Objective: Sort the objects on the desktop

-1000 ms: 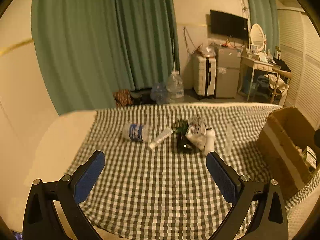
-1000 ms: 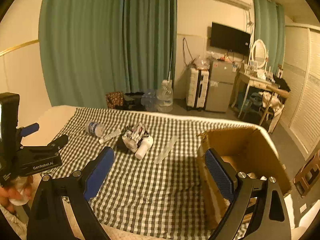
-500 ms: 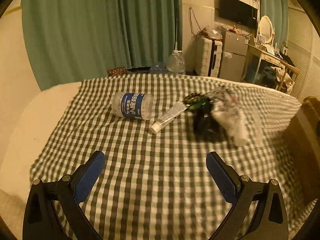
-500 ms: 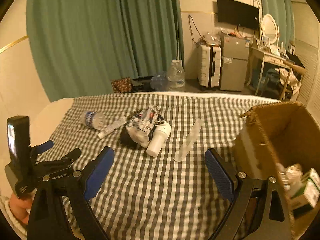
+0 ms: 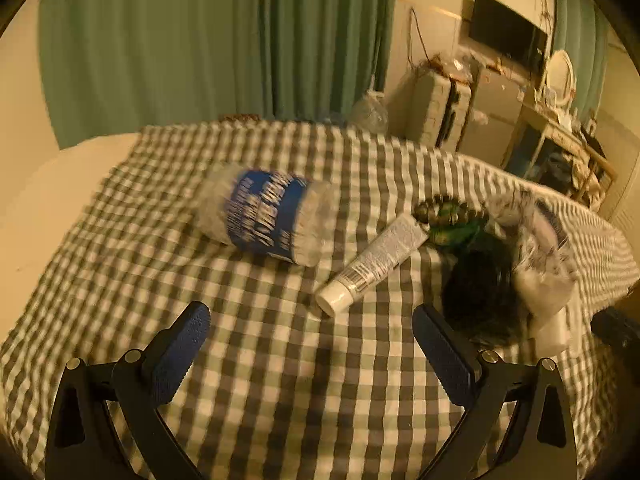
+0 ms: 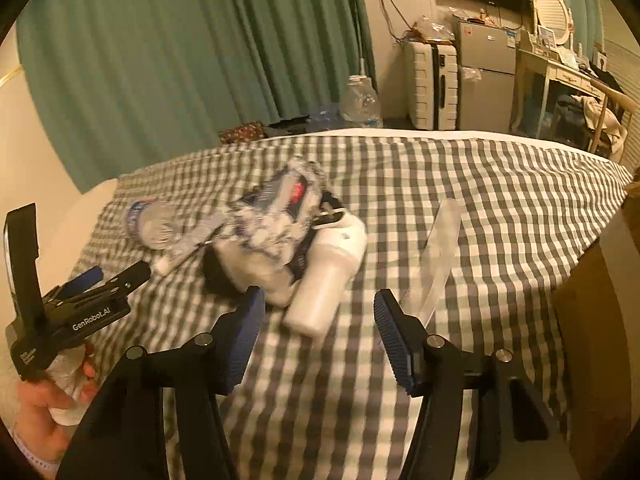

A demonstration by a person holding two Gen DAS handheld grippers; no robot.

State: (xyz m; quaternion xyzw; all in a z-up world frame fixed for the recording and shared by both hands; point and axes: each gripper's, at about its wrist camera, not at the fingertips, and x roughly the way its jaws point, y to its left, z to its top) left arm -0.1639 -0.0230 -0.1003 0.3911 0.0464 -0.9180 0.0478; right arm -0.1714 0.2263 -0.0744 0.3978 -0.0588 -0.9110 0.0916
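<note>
Only our right wrist view shows the clear plastic tube (image 6: pixel 434 258) and "GenRobot.AI" on the left tongs (image 6: pixel 116 276). Our left view shows the beads (image 5: pixel 444 210) beside the white tube (image 5: pixel 374 266). Right tongs (image 6: pixel 318 320), just narrowing, grip nothing before the white bottle (image 6: pixel 326 280); left tongs gape empty above the checked cloth (image 5: pixel 280 380).

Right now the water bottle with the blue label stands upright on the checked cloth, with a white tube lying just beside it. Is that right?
Not quite. The water bottle lies on its side on the checked cloth, not upright. The white tube does lie just beside it. The left wrist view shows this.
</note>
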